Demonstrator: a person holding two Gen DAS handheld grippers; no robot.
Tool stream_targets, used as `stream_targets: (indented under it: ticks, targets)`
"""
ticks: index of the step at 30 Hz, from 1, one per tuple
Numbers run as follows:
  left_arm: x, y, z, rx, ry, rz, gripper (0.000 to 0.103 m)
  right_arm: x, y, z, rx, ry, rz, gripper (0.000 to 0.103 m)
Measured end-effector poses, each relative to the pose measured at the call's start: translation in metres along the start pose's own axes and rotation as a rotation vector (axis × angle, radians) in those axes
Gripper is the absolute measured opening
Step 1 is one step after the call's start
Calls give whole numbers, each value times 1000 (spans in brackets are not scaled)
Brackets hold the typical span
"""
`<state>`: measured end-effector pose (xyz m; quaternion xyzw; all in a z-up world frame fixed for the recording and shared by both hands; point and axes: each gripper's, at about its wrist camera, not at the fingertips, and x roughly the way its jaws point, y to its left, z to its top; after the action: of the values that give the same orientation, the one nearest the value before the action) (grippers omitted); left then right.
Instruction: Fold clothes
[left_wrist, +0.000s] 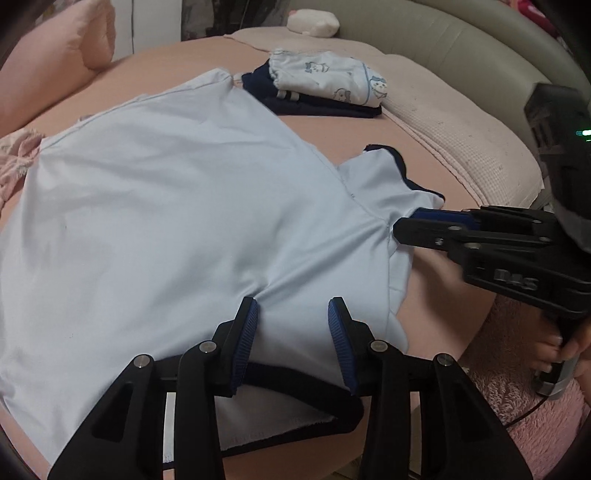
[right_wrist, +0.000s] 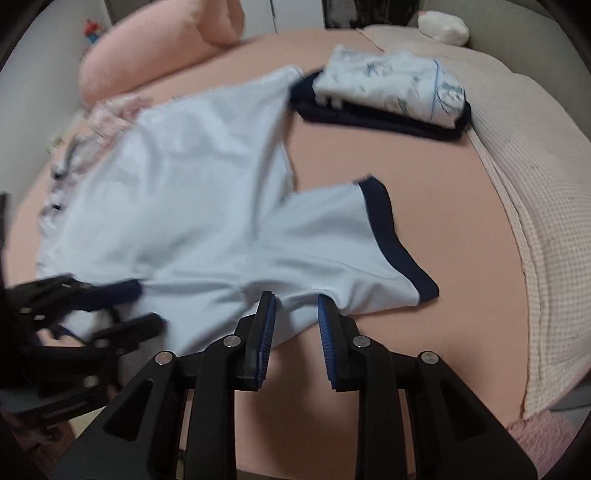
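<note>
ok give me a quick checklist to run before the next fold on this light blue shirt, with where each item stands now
1. Shirt spread flat on the bed: ok, only mild creases near the collar end.
2. Left gripper over the fabric at the collar end: ok, jaws apart with cloth between them, not clamped.
3. Right gripper at the shoulder by the sleeve: ok, jaws apart at the shirt's edge.
4. Sleeve laid out, navy cuff visible: ok.
5. Folded pile apart from the shirt: not ok, the hem corner touches or nearly touches it.
6. Far hem free of the pink garment: cannot tell.
</note>
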<state>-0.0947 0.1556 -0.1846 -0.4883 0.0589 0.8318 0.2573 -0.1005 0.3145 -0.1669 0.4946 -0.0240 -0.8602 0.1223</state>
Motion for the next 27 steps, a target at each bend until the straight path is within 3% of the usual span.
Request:
stream_targets:
  ticks: [2, 5, 10, 14, 17, 21, 23, 27]
  targets:
    - [4, -4, -2, 37, 4, 36, 43, 7, 13, -1, -53, 36, 40, 24]
    - [8, -4, 0, 50, 7, 78, 43, 26, 32, -5, -147, 103, -27, 24]
    - [4, 8, -2, 11, 7, 64, 42, 21, 22, -15, -127, 143, -62, 23]
    - [0, 12, -1, -26, -26, 1, 43, 14, 21, -21, -148, 162, -95, 24]
    - [-12, 3, 0, 9, -66, -74, 43, 8, 24, -20, -149, 125, -93, 27]
    - [-7, -13, 5, 71, -48, -141, 43, 0, 15, -7, -69, 50, -43, 27]
    - [4, -21, 8, 95, -17, -146, 43, 5, 11, 0, -42, 45, -39, 27]
    - [14, -30, 10, 125, 2, -70, 43, 15, -4, 0, 5, 64, -5, 27]
